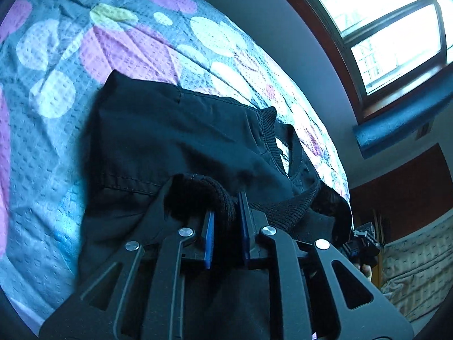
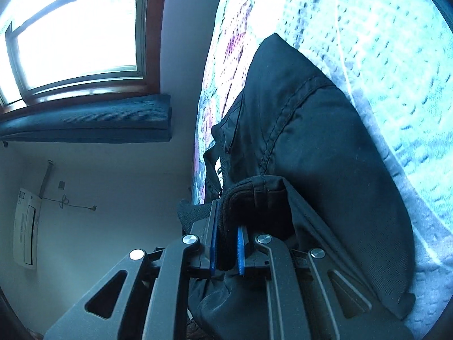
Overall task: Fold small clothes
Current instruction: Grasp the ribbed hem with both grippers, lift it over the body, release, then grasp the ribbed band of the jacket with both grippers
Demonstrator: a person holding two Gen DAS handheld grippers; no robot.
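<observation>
Left tongs [image 1: 226, 208]: closed on a ribbed band [image 1: 218, 198] of the black jacket [image 1: 170, 136], dark knit filling the narrow gap between the blue pads.
Right tongs [image 2: 228, 218]: clamped on a thick bunched edge of the same jacket [image 2: 325, 155], several layers stacked between the pads.

Location of the garment: ahead of and below both tongs, draped from the two grips onto the patterned bedspread [image 1: 51, 56]. Collar [image 1: 271, 124] ahead and to the right of the left tongs, with a pale label visible inside.

Hazards, as judged from this position:
- Slip at the left tongs. Cause: bulky knit seated near the pad tips, little depth of bite. Likely result: one corner dropped, fold line skewed.
- Uneven layers at the right tongs. Cause: several thicknesses caught at once. Likely result: a hidden layer dragged along, a lump inside the finished fold.
- Snag on the bedspread. Cause: quilted, wrinkled surface under trailing cloth.
- Skewed edges. Cause: unequal height or travel of the two hands.

Pose:
- Left: pitched well downward, looking onto the bed across the jacket back.
- Right: close to level, aimed along the bed edge toward the wall and window [image 2: 76, 36], jacket to its right.
- Bearing hands: not clearly visible in either view.
</observation>
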